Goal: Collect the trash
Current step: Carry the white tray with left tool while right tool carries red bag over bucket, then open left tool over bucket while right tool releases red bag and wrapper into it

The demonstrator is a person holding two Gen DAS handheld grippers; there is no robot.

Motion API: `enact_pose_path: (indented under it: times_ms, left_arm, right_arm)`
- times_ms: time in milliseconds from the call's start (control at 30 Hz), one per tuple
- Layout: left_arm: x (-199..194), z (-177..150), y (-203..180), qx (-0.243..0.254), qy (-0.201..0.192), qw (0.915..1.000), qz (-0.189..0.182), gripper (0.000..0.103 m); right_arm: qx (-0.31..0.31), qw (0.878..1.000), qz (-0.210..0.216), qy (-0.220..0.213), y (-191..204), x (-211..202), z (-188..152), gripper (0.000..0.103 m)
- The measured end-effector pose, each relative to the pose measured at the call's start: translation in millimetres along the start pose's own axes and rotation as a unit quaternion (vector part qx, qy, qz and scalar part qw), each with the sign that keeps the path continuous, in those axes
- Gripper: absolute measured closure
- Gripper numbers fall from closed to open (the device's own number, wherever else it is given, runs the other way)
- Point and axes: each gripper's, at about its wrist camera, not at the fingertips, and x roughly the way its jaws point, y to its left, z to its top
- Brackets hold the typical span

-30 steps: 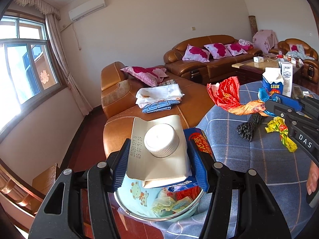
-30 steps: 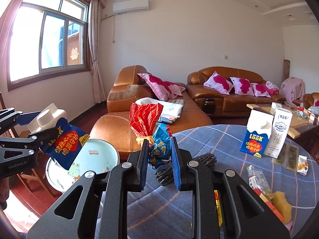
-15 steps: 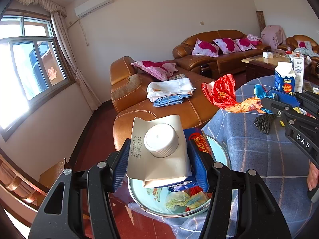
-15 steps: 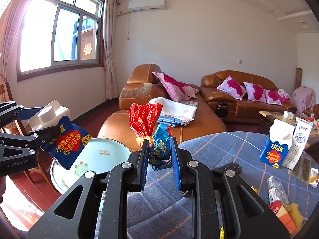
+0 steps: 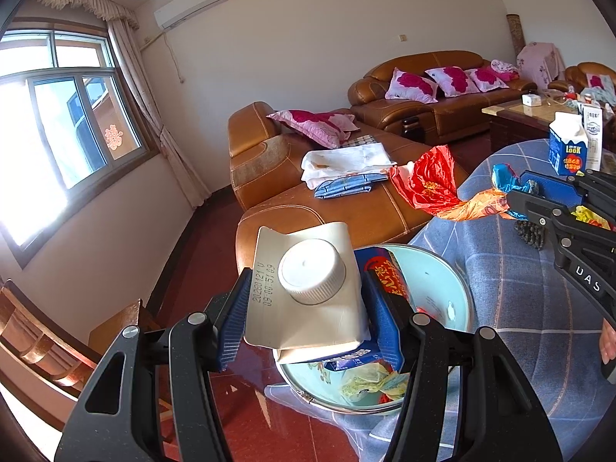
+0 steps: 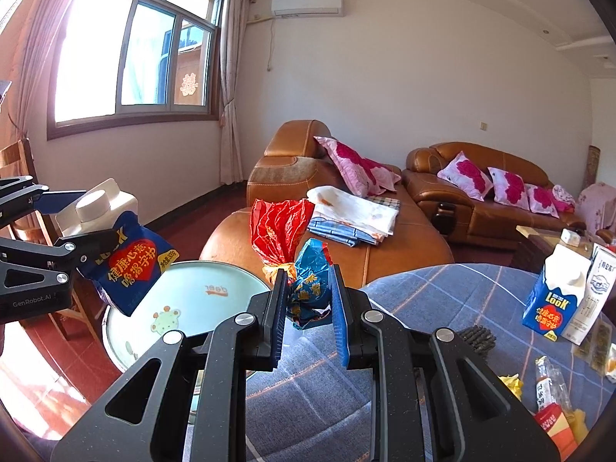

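My left gripper (image 5: 304, 292) is shut on a blue milk carton (image 5: 308, 281) with a white screw cap. It holds the carton tilted over a light blue basin (image 5: 442, 281). Several crumpled wrappers (image 5: 369, 381) lie in the basin. My right gripper (image 6: 308, 308) is shut on a bunch of red and blue wrappers (image 6: 304, 292), just right of the basin (image 6: 200, 308) and above the table's edge. The left gripper's carton (image 6: 127, 265) hangs over the basin's left side. In the left wrist view, the right gripper (image 5: 539, 192) reaches in with the wrappers (image 5: 431, 184).
The round table has a blue plaid cloth (image 6: 442, 300). On it stand a second blue carton (image 6: 554, 300) and a white carton (image 6: 593, 296), with a dark bundle (image 6: 477, 338) and loose wrappers (image 6: 550, 396) nearby. A brown leather sofa (image 6: 346, 254) stands behind, a wooden chair (image 5: 57, 346) at left.
Both hands have drifted sideways with their loads. The basin now shows further right under the carton and closer to the wrappers. Neither grip has changed.
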Motion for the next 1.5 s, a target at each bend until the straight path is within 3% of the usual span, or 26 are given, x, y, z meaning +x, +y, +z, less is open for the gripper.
enact_pose_path:
  times_ms: [667,1333,1367,1467,1500]
  left_arm:
    - [7,-2,6,0.006,0.018,0.9997,0.015,0.046]
    - [20,-8,4,0.003,0.03,0.9995,0.001,0.046]
    - [22,-7,4,0.003,0.031,0.9995,0.001,0.044]
    - [24,-8,5,-0.001,0.027,0.9996,0.006,0.02]
    - [24,-8,7,-0.001,0.027,0.9996,0.006,0.02]
  right_arm:
    - [-0.033,0.999,0.024,0.008,14,8,3,0.081]
    - [-0.053,0.998,0.038,0.024,24,14,3,0.079]
    - [-0.054,0.997,0.039,0.027,25,15,4,0.078]
    - [-0.05,0.998,0.038,0.028,23,15,3,0.072]
    - [-0.049,0.998,0.036,0.028,22,15,3,0.069]
